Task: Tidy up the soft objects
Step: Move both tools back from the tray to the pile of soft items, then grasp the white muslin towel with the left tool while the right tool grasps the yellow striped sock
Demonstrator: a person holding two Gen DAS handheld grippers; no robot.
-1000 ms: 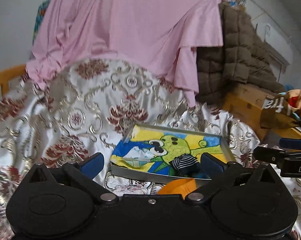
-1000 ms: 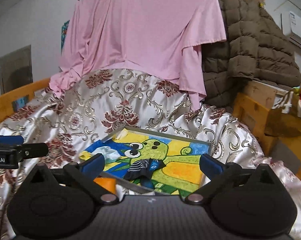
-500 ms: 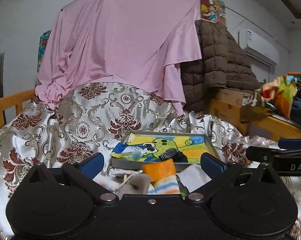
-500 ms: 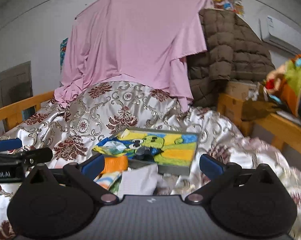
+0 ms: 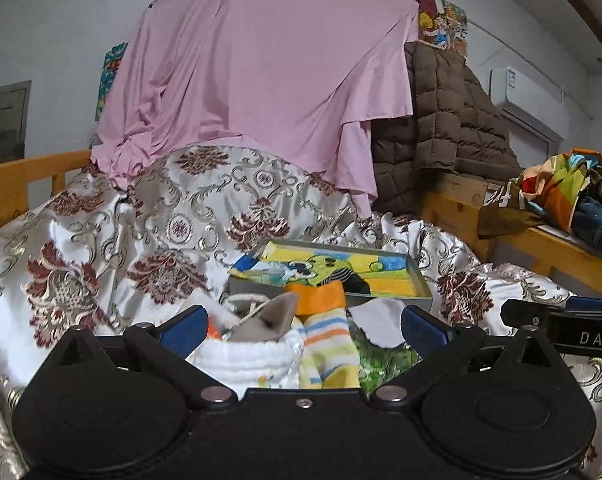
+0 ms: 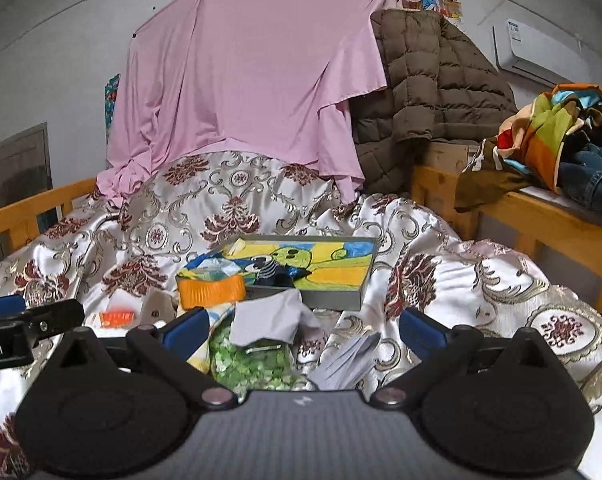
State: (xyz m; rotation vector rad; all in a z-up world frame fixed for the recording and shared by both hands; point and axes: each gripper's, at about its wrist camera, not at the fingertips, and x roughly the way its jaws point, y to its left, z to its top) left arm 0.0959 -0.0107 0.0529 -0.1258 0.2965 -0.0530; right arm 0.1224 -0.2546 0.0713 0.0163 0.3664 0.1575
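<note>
A shallow grey box [image 5: 419, 282] with a cartoon frog picture lies on the patterned bed cover; it also shows in the right wrist view [image 6: 364, 280]. A dark striped sock [image 5: 343, 276] [image 6: 269, 271] lies inside it. In front of the box is a pile of small soft items: an orange-cuffed striped sock [image 5: 325, 320] [image 6: 211, 289], a white sock [image 5: 249, 358], a grey sock [image 5: 269, 318], a pale grey cloth [image 6: 271, 316] and a green patterned piece [image 6: 253, 364]. My left gripper [image 5: 303, 328] is open and empty over the pile. My right gripper [image 6: 303, 328] is open and empty beside it.
The silver and maroon bed cover [image 6: 461, 280] is rumpled. A pink sheet [image 5: 261, 80] hangs behind, next to a brown quilted coat [image 6: 429, 80]. A wooden rail [image 5: 21, 176] runs on the left. A wooden shelf [image 6: 541, 216] on the right holds piled clothes.
Both grippers have pulled back from the box. The pile of socks in front of the box has come into view between the fingers. Both stay open and empty.
</note>
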